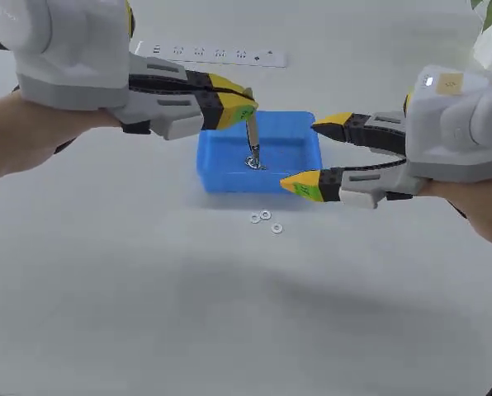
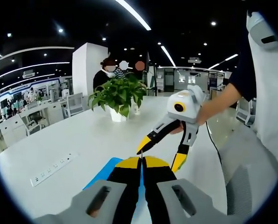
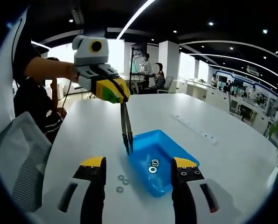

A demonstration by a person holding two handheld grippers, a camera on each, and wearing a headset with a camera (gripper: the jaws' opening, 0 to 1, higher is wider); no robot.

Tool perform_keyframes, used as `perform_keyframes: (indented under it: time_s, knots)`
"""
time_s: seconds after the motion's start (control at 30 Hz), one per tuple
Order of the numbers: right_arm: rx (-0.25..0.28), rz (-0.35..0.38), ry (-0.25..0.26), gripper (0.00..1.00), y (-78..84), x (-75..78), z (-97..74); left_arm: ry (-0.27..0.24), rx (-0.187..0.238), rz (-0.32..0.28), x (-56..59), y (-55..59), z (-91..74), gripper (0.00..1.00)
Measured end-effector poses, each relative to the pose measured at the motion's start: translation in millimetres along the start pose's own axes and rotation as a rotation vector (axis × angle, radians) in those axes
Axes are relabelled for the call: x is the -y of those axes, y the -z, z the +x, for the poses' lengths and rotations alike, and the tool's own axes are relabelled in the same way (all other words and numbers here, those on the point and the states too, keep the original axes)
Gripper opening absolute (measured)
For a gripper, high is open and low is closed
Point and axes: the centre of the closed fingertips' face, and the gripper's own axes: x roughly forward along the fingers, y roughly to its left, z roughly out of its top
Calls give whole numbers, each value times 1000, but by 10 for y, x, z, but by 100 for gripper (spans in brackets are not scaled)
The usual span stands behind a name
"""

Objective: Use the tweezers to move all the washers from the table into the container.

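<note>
Tweezers (image 1: 252, 142) lowered at the blue container (image 1: 217, 161)
Left gripper (image 1: 244, 106) clamps the slim metal tweezers, tips close together, down by small silver washers (image 3: 153, 166) inside the container; three loose washers (image 1: 266, 219) lie on the white table (image 1: 147, 289) just in front; right gripper (image 1: 301, 153) gapes wide

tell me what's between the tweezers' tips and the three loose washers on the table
In the head view, the blue container's near wall and a bare strip of table: the tweezers hang over the container's inside, the washers lie outside it.
</note>
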Motion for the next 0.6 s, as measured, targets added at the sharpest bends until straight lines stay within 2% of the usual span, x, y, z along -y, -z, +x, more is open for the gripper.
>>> perform_keyframes:
  time_s: [0.13, 0.43, 0.6]
  knots:
    - [14, 27, -16, 62, 10, -66, -68, 4, 10, -14, 123, -15, 14, 5]
    - [28, 64, -29, 68, 85, -204, -175, 19, 1, -15, 313, 56, 14, 5]
    - [18, 85, -39, 71, 179, -275, -238, 29, -14, -24, 378, 154, 8, 5]
